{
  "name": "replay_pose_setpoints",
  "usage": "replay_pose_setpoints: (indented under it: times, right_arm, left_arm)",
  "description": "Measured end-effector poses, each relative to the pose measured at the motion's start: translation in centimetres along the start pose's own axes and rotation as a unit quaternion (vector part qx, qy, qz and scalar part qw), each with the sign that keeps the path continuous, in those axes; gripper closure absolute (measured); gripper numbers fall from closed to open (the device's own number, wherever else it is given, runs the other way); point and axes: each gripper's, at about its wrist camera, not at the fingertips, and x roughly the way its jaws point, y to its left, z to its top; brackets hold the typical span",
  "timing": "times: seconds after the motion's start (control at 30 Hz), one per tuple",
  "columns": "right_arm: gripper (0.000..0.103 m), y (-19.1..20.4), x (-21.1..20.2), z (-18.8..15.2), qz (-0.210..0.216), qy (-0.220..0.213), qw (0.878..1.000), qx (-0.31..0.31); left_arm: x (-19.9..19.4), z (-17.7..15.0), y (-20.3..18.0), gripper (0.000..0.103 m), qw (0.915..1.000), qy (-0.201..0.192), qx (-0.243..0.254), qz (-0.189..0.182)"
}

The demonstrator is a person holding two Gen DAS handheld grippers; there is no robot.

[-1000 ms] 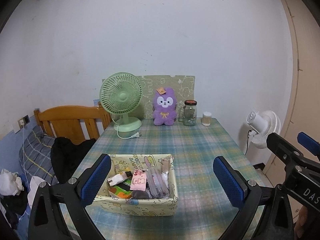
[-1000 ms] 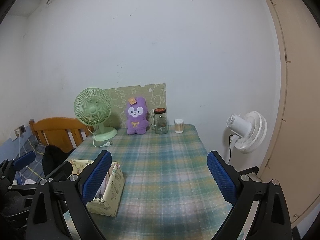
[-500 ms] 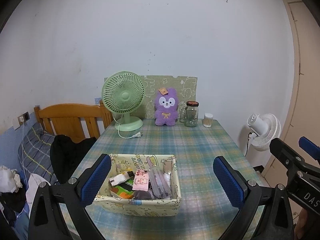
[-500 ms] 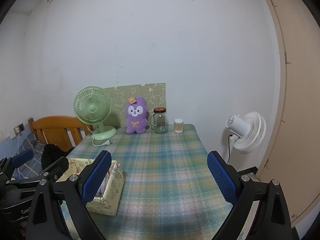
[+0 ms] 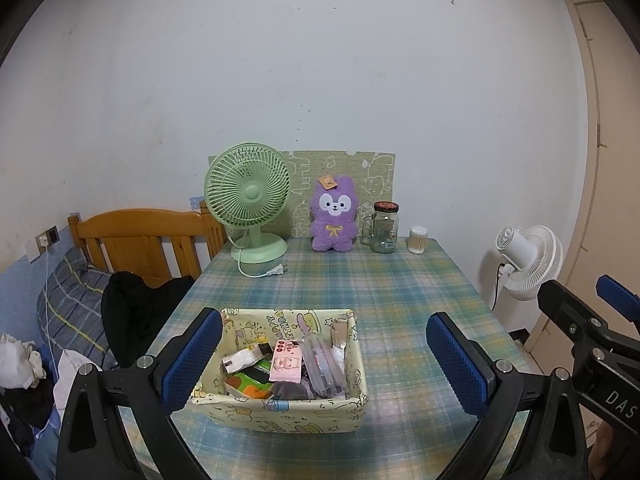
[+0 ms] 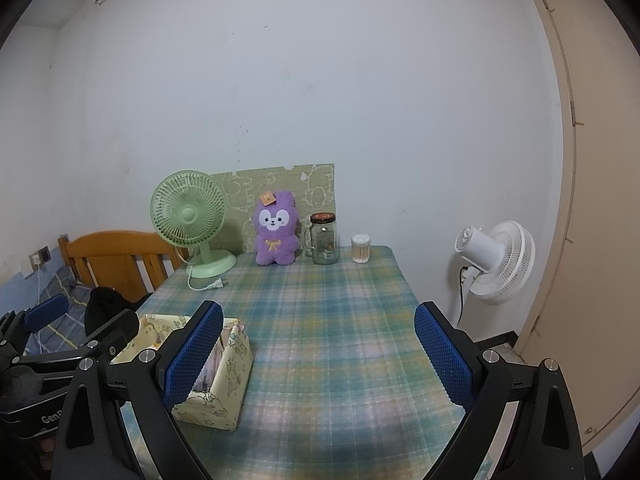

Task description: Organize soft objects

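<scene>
A purple plush bunny (image 5: 334,217) sits upright at the far edge of the plaid table (image 5: 360,288), against a green patterned board; it also shows in the right wrist view (image 6: 276,231). A yellow fabric box (image 5: 280,412) full of small packets stands near the front, between the fingers of my left gripper (image 5: 324,360), which is open and empty. My right gripper (image 6: 318,356) is open and empty over the table's front, with the box (image 6: 224,380) by its left finger.
A green desk fan (image 5: 250,200) with a loose plug cord, a glass jar (image 5: 385,227) and a cotton swab tub (image 5: 418,240) stand along the far edge. A wooden bed headboard (image 5: 140,236) is left; a white floor fan (image 5: 528,260) is right.
Both grippers have drawn back and tilted up slightly; the table's objects sit a little lower in view. Nothing on the table has moved.
</scene>
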Motion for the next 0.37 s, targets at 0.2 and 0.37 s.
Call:
replay_pose_setpoints:
  times: [0.2,0.37]
  right_arm:
    - [0.005,0.04,0.14,-0.32,-0.002,0.003,1.0,0.0]
    - [0.005,0.1,0.21,-0.34,-0.003,0.004,1.0,-0.001]
  left_arm:
    - [0.34,-0.2,-0.05,0.0,1.0,0.005,0.006,-0.001]
    - [0.35,-0.2,-0.09,0.0,1.0,0.005,0.006,0.0]
